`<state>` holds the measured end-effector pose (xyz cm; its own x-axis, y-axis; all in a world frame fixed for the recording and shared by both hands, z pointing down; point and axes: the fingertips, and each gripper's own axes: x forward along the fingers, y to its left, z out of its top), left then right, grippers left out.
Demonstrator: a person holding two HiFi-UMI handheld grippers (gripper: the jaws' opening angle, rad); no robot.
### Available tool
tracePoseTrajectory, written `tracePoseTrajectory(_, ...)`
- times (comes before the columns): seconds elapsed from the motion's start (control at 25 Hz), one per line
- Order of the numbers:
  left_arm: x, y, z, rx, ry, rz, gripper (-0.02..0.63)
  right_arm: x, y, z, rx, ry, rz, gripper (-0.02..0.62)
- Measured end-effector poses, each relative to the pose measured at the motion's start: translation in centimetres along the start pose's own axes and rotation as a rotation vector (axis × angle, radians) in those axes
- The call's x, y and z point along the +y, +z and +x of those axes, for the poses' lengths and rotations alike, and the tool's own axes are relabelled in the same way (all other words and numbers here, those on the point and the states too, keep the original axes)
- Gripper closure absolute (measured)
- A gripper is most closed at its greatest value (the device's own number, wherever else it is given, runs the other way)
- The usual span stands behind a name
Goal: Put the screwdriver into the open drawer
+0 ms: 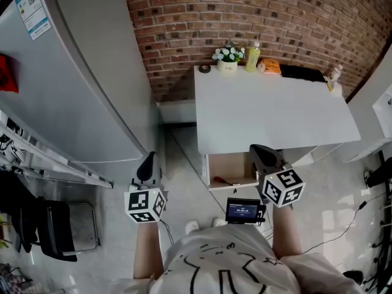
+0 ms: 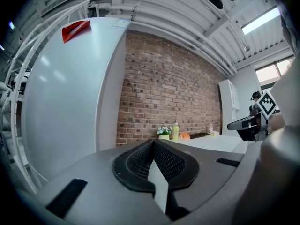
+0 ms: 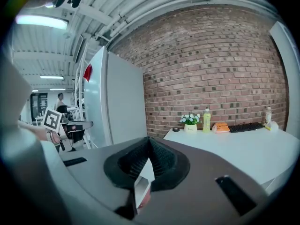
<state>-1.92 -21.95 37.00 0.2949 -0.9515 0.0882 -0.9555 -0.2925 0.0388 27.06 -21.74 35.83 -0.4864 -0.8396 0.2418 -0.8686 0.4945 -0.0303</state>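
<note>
Under the white table (image 1: 269, 112) a wooden drawer (image 1: 231, 167) stands pulled open. A red-handled screwdriver (image 1: 223, 180) lies inside it near the front left. My right gripper (image 1: 262, 157) hovers over the drawer's right front corner, jaws shut with nothing between them. My left gripper (image 1: 147, 166) is held over the floor left of the table, also shut and empty. In the left gripper view the left gripper's (image 2: 153, 144) pads meet, pointing at the brick wall. The right gripper's (image 3: 149, 140) pads likewise meet in the right gripper view.
A tall white fridge (image 1: 73, 84) fills the left side. At the table's back edge stand a flower pot (image 1: 228, 57), a yellow bottle (image 1: 252, 56), an orange item (image 1: 270, 67) and a black keyboard (image 1: 302, 73). A black chair (image 1: 58, 228) is at lower left.
</note>
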Motion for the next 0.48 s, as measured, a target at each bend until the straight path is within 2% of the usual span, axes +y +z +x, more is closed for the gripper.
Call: tracePoseTrajectory(0.48,-0.66,0.63,0.27,-0.012,-0.018,0.000,0.594,0.09,0.35,-0.31,0.010,-0.018,-0.065,0.577)
